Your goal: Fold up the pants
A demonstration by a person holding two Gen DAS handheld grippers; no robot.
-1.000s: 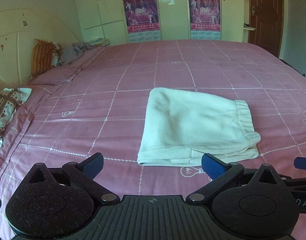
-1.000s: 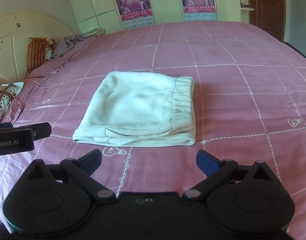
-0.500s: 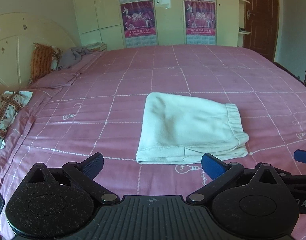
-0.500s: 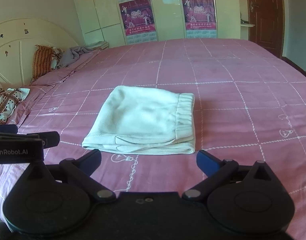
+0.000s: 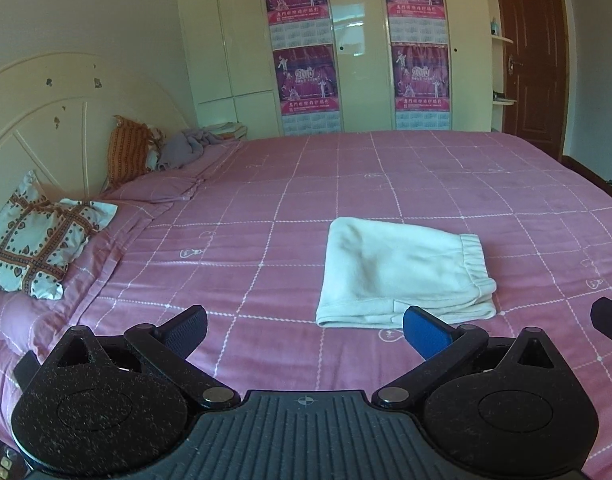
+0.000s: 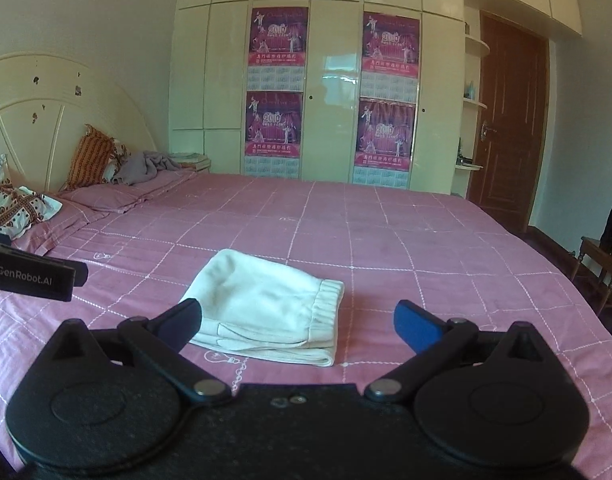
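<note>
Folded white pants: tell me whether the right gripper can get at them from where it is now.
Probably yes. The right gripper is open, holds nothing and points at the folded white pants, which lie flat on the pink bedspread. Nothing lies between them; the left gripper sits off to the side.

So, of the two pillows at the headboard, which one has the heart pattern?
The white pillow nearer the grippers, with brown crossing bands and small hearts. The other, the orange striped pillow, stands further along the headboard, beside a grey cloth.
</note>
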